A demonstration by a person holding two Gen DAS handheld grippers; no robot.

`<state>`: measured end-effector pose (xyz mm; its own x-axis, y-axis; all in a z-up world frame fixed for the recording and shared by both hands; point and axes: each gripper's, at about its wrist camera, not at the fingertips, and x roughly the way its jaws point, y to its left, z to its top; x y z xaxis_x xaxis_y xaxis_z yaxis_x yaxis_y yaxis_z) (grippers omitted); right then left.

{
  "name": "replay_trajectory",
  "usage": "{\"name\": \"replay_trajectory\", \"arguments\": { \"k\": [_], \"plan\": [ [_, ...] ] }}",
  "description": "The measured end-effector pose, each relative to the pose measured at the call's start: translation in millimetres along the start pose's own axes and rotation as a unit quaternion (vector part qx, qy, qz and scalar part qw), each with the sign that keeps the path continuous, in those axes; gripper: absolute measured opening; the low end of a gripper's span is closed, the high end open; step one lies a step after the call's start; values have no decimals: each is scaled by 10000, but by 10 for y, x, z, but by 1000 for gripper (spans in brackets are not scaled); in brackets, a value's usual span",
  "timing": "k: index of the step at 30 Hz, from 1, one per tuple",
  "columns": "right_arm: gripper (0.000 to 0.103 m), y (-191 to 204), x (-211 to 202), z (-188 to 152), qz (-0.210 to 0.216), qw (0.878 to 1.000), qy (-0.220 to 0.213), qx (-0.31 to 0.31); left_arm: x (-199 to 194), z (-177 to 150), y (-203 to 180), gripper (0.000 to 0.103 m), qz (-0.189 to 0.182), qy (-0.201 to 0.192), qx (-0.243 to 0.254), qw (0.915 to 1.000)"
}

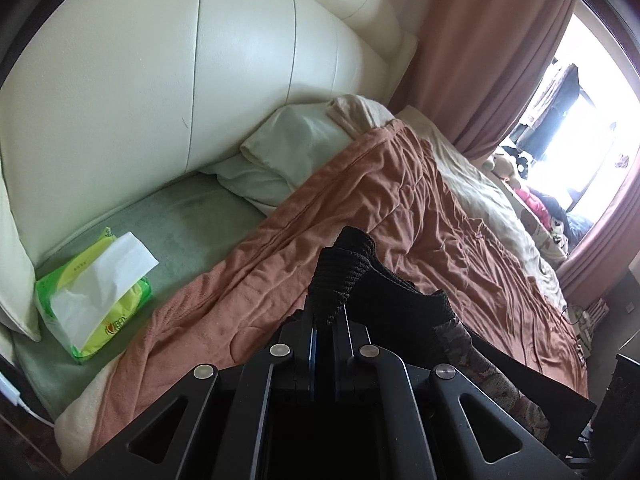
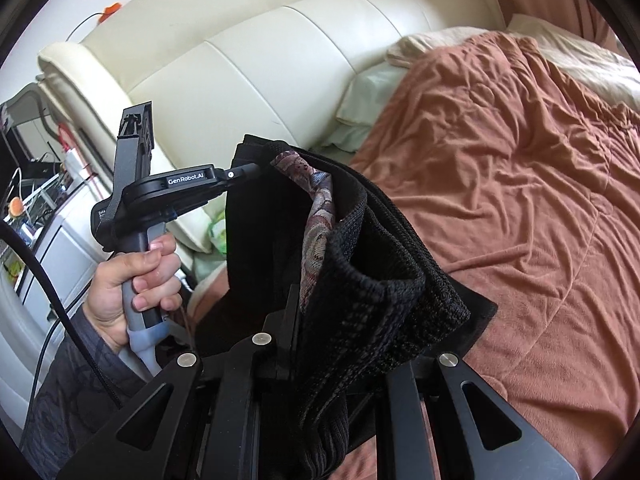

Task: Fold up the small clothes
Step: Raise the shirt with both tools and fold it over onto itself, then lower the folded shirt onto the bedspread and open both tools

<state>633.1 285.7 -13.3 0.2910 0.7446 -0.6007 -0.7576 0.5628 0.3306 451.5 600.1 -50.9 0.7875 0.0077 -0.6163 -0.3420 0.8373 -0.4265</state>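
Note:
A black ribbed knit garment (image 1: 348,268) with a patterned paisley lining (image 1: 456,336) hangs in the air over the bed. My left gripper (image 1: 328,316) is shut on a bunched black edge of it. In the right wrist view the same garment (image 2: 384,280) drapes thickly over my right gripper (image 2: 310,312), which is shut on the cloth; one of its fingers is hidden under the knit. The lining (image 2: 320,200) shows along the upper fold. The left gripper (image 2: 250,170), held by a hand (image 2: 132,280), pinches the garment's far top corner.
A rumpled rust-brown blanket (image 1: 360,200) covers the bed below. A cream padded headboard (image 1: 160,80), pale green pillow (image 1: 288,148) and green tissue pack (image 1: 92,292) lie beyond. Pink curtain (image 1: 480,60) and window to the right. White drawers (image 2: 52,248) stand at the left.

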Motion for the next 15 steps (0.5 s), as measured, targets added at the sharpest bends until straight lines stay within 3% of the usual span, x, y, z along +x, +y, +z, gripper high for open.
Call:
{"name": "replay_trajectory", "arguments": {
  "k": [9,12,14,15],
  "plan": [
    [11,-623,585,-91,-61,9989,194,422,823,-71,-64,5,522,553,368,9964],
    [13,-834,812,-154,-401,9965,428,599,1127,-148,16,12,886,716,301,9930],
    [22,-1035,961,-228,-542,9922,659,907,1292,-254,96,23,1327,879,175,9871],
    [37,-1167,1014,-279,-647,9891,754,1087,1336,-300,149,23,1417,982,76,9850]
  ]
}}
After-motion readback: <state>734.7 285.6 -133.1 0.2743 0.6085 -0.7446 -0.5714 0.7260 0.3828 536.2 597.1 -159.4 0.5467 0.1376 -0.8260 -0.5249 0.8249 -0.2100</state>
